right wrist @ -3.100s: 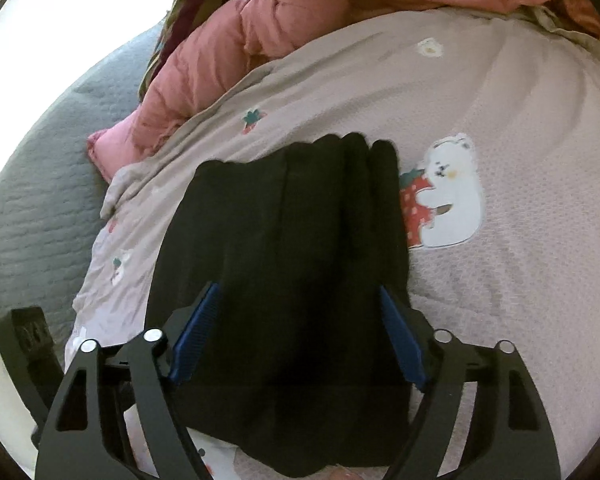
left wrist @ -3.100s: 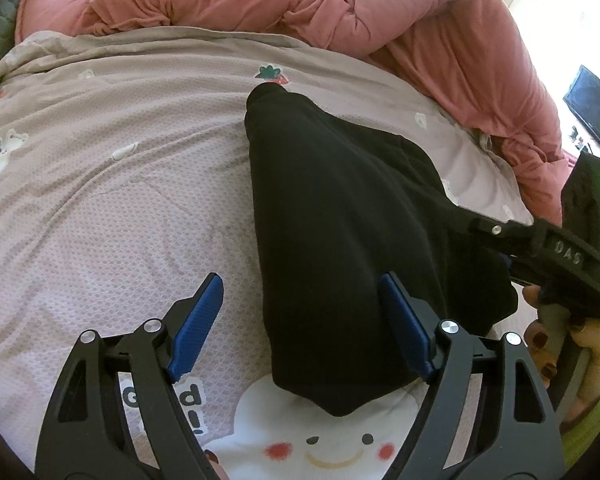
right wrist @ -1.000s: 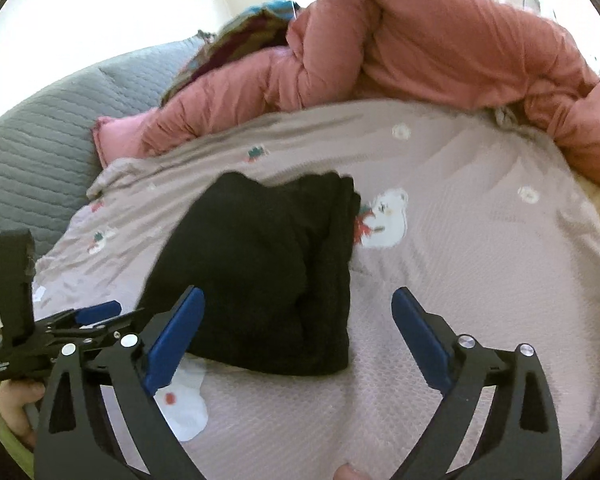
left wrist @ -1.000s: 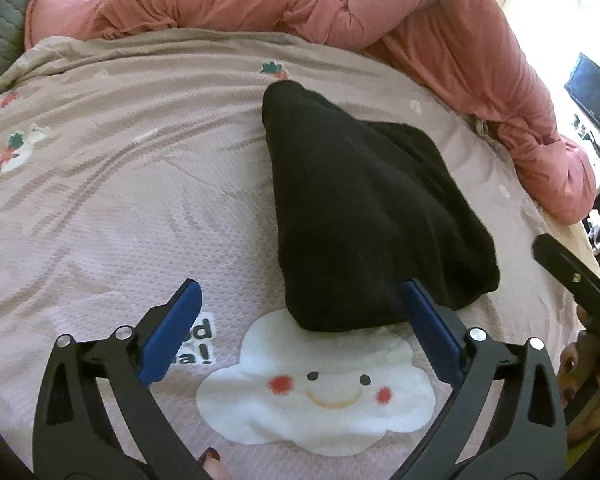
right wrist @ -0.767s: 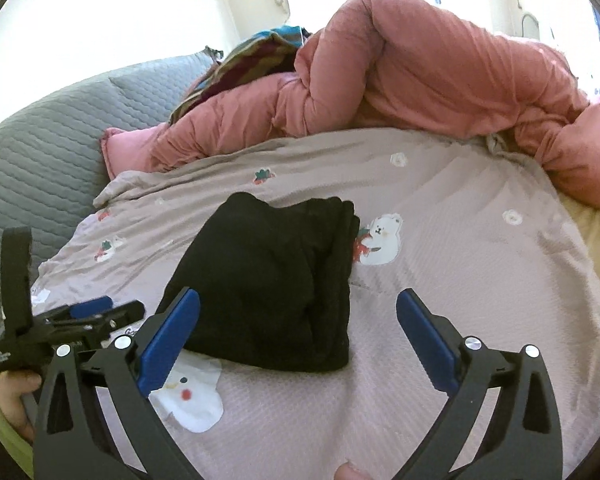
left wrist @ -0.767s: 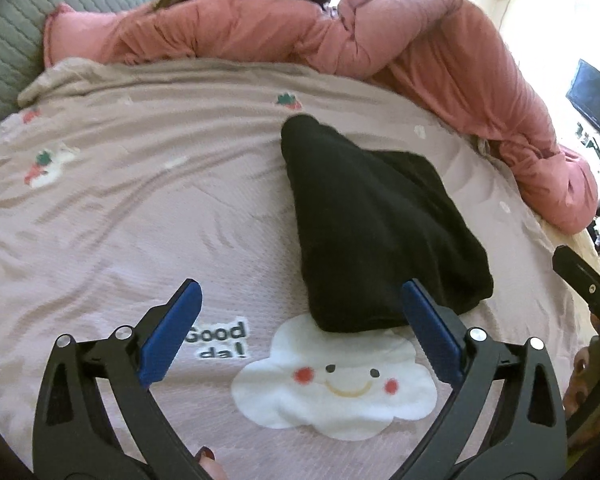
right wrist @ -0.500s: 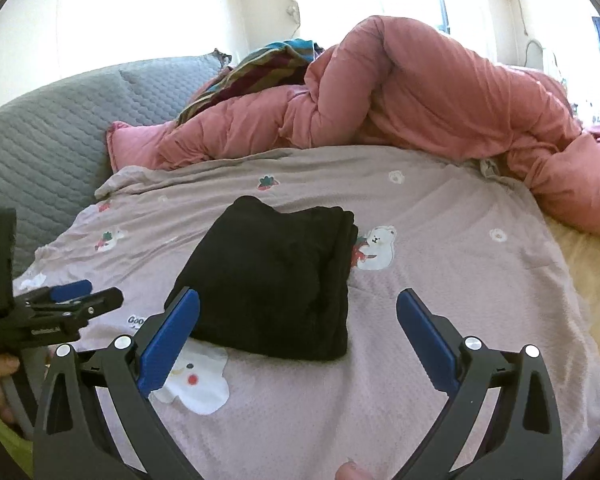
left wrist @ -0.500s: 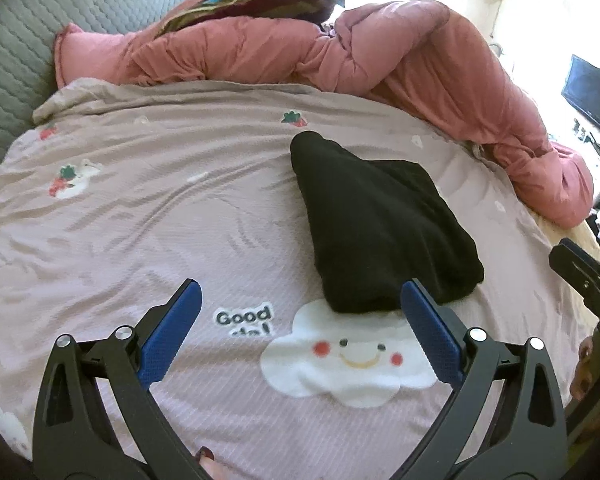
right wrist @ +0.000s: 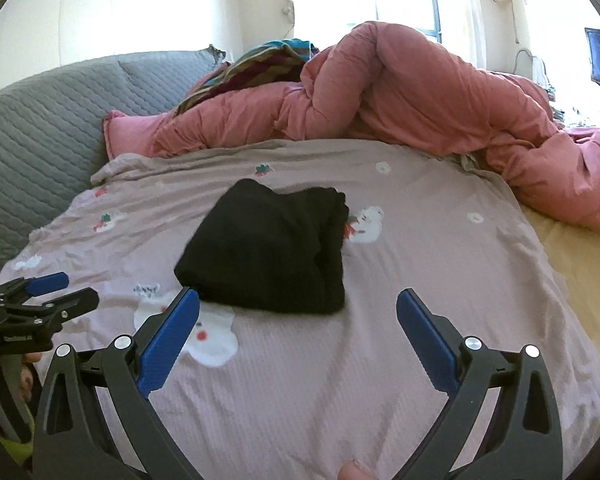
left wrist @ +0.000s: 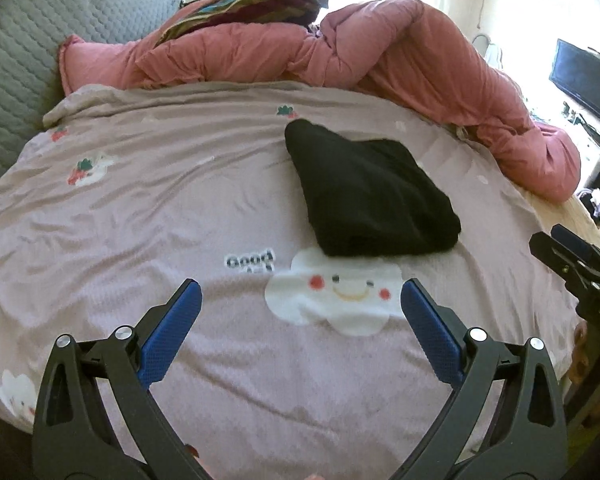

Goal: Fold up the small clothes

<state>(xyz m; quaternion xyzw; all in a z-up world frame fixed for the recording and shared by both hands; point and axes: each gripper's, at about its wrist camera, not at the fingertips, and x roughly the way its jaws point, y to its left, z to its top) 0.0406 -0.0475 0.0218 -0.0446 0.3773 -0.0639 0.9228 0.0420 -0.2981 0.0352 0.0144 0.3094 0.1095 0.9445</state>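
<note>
A black garment [left wrist: 368, 196] lies folded into a compact bundle on the mauve printed bedsheet [left wrist: 180, 208]; it also shows in the right wrist view [right wrist: 272, 248]. My left gripper [left wrist: 300, 300] is open and empty, held back above the sheet, well short of the garment. My right gripper [right wrist: 298, 308] is open and empty, also pulled back from the garment. The right gripper shows at the right edge of the left wrist view [left wrist: 572, 256], and the left gripper at the left edge of the right wrist view [right wrist: 56, 292].
A rumpled pink duvet [left wrist: 380, 52] lies along the far side of the bed, with a striped cushion [left wrist: 252, 4] behind it. A grey quilted headboard [right wrist: 40, 120] is at the left. A dark screen [left wrist: 584, 76] stands at the right.
Both grippers have drawn back and up from the folded garment, which now looks smaller and farther away. The garment has stayed where it lay.
</note>
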